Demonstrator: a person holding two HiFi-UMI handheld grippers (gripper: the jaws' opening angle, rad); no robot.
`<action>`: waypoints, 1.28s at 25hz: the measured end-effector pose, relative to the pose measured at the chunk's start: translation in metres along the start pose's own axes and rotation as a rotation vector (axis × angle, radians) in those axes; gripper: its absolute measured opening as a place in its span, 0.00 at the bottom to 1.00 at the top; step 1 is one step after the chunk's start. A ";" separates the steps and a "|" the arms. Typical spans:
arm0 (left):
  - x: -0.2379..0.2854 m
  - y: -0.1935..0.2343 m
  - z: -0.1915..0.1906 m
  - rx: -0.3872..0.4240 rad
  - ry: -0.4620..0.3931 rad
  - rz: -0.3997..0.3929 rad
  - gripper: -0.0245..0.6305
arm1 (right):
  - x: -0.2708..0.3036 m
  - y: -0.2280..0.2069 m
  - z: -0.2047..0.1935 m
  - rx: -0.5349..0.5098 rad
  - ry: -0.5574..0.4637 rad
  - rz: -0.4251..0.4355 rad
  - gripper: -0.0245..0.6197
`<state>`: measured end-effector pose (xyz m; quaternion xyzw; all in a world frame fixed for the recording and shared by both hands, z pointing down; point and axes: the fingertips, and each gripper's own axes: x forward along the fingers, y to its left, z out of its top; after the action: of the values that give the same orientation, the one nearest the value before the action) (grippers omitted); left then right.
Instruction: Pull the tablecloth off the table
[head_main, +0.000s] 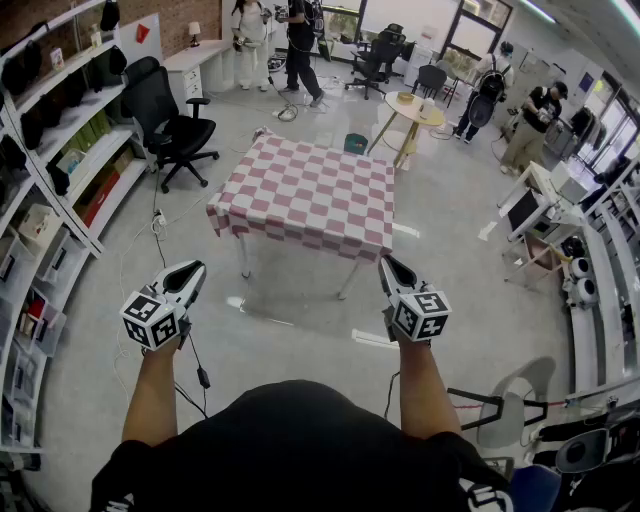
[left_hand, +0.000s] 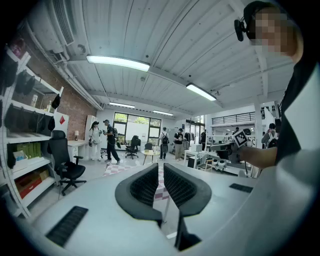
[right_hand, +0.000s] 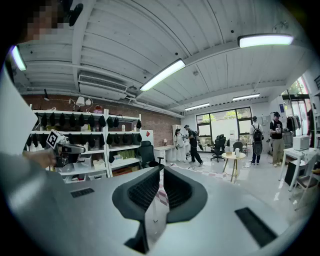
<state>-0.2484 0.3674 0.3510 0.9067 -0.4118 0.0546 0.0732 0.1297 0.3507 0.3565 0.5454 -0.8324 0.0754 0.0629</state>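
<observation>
A red-and-white checked tablecloth (head_main: 305, 195) covers a small square table standing in the middle of the floor, its edges hanging over all sides. I hold both grippers close to my body, well short of the table. My left gripper (head_main: 190, 270) points at the table's near left corner, and my right gripper (head_main: 390, 265) at its near right corner. In the left gripper view the jaws (left_hand: 161, 167) stand nearly together with nothing between them, and the cloth (left_hand: 116, 169) shows beyond. The right gripper (right_hand: 161, 170) looks the same, with nothing held.
A black office chair (head_main: 170, 125) stands left of the table, in front of tall shelves (head_main: 60, 150). A round wooden table (head_main: 412, 110) is behind it. Desks with a monitor (head_main: 525, 210) line the right side. Several people stand at the back. A cable (head_main: 160, 225) lies on the floor.
</observation>
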 end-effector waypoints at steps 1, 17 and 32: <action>-0.004 0.004 -0.002 -0.004 0.000 0.000 0.12 | 0.001 0.006 -0.001 -0.001 0.003 0.003 0.12; -0.044 0.046 -0.010 -0.025 0.008 -0.025 0.12 | 0.012 0.051 -0.004 0.078 -0.014 -0.037 0.11; 0.005 0.080 -0.023 -0.052 0.036 -0.019 0.12 | 0.074 0.026 -0.023 0.124 0.018 -0.017 0.11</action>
<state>-0.3062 0.3160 0.3812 0.9072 -0.4031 0.0595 0.1045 0.0767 0.2990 0.3919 0.5546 -0.8208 0.1313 0.0370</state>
